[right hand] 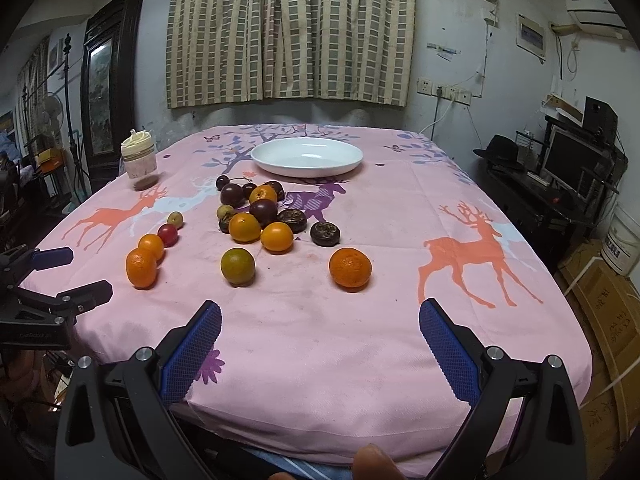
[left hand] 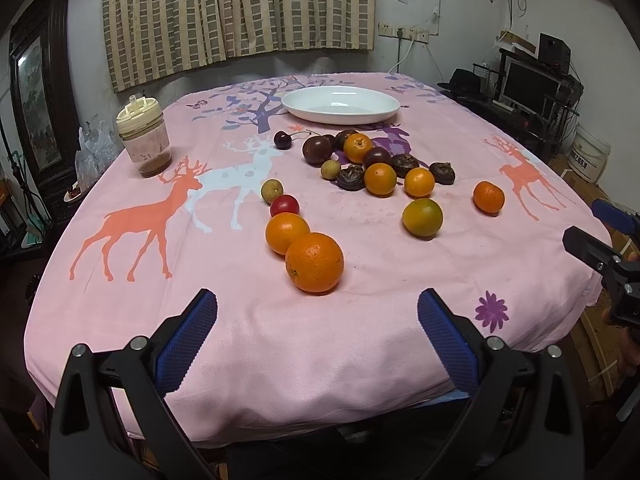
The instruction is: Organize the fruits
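Across the pink deer-print tablecloth [left hand: 360, 344] round oranges, dark plums and small brown fruits [right hand: 256, 220] lie loose, well short of the empty white oval plate [right hand: 280, 168] at the far edge. I hold my left gripper [left hand: 318, 336] and right gripper [right hand: 320, 344] low at the near edge, both spread wide and carrying nothing. Nearest my left is a large orange [left hand: 314, 262], apparently touching a smaller orange [left hand: 286, 233]; a careless pinch could roll either off the cloth.
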`<control>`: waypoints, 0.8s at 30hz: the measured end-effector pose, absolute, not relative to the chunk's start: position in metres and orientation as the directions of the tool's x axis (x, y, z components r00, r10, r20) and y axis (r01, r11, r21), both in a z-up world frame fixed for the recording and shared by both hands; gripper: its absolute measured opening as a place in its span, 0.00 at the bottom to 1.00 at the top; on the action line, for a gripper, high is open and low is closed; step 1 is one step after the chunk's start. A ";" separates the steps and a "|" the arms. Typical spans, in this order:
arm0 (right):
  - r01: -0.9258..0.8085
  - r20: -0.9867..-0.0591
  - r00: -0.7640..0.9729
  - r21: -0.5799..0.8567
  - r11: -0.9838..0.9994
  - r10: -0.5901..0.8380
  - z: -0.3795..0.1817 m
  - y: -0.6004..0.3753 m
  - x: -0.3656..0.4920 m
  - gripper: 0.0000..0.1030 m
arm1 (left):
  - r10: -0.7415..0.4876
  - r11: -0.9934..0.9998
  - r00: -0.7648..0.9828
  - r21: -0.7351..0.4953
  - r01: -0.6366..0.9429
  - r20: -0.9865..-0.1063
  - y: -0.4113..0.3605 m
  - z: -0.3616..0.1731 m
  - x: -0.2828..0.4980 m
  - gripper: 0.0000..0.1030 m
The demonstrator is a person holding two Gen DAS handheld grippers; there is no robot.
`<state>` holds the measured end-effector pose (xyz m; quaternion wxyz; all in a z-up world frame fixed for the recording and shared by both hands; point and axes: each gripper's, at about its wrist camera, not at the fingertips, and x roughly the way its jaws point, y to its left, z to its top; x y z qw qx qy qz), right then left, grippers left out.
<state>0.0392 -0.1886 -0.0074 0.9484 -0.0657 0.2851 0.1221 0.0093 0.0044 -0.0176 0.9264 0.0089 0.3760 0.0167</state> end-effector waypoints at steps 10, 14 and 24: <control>-0.264 -0.586 0.755 0.137 0.955 0.293 -0.030 -0.206 0.067 0.96 | 0.040 0.999 0.719 0.029 -0.027 -0.694 0.018 -0.020 0.013 0.95; -0.182 -0.645 0.730 0.138 0.973 0.228 -0.053 -0.210 0.088 0.96 | 0.055 0.998 0.722 0.035 -0.043 -0.689 0.037 -0.028 0.016 0.95; -0.177 -0.702 0.696 0.032 0.984 0.149 -0.060 -0.197 0.145 0.84 | -0.155 0.988 0.712 -0.095 0.123 -0.685 0.055 -0.041 0.046 0.95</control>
